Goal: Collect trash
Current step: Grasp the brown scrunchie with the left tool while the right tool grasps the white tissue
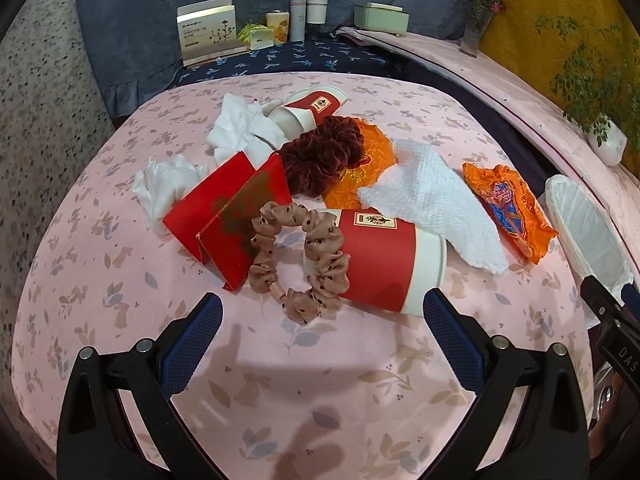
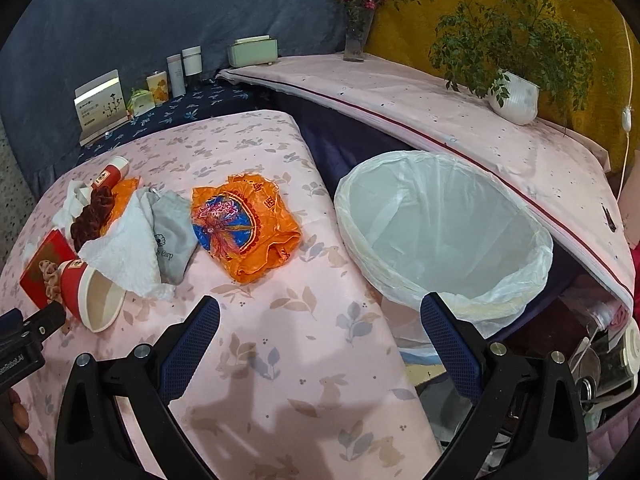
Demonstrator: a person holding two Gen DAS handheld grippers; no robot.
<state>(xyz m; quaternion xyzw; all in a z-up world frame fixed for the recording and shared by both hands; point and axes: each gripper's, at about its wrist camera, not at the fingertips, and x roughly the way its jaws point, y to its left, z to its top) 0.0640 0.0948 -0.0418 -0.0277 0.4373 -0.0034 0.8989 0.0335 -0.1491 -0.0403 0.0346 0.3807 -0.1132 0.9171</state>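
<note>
A: Where was the trash?

B: Heaped mid-tabletop (image 1: 100,300) on the pink cloth. A red cup (image 1: 380,264) lay on its side nearest the left gripper (image 1: 322,344), mouth toward the bin. A second cup (image 1: 308,110) lay at the far end of the heap. Between them sat a white paper towel (image 1: 432,200), crumpled tissues (image 1: 244,130), two red envelopes (image 1: 232,216) and an orange wrapper (image 1: 510,216), the last lying a little apart on the bin side.

A: And the scrunchies?

B: A tan dotted one (image 1: 296,260) leaned against the near cup; a dark red one (image 1: 322,156) sat on the heap. I'd judge those were keepers, so they would need sorting from the rubbish rather than sweeping in with it.

A: The bin?

B: White-lined, empty, just off the tabletop's right edge (image 2: 440,240), below its level. Probably placed there so things could be dropped straight over.

A: The jaws?

B: Both pairs were spread wide and held nothing. The left hovered in front of the near cup; the right gripper (image 2: 320,344) hovered over the tabletop's edge, between wrapper and bin. That split looked sensible: the right to feed the bin, the left to work the heap.

A: Anything collected?

B: Apparently not.
</note>
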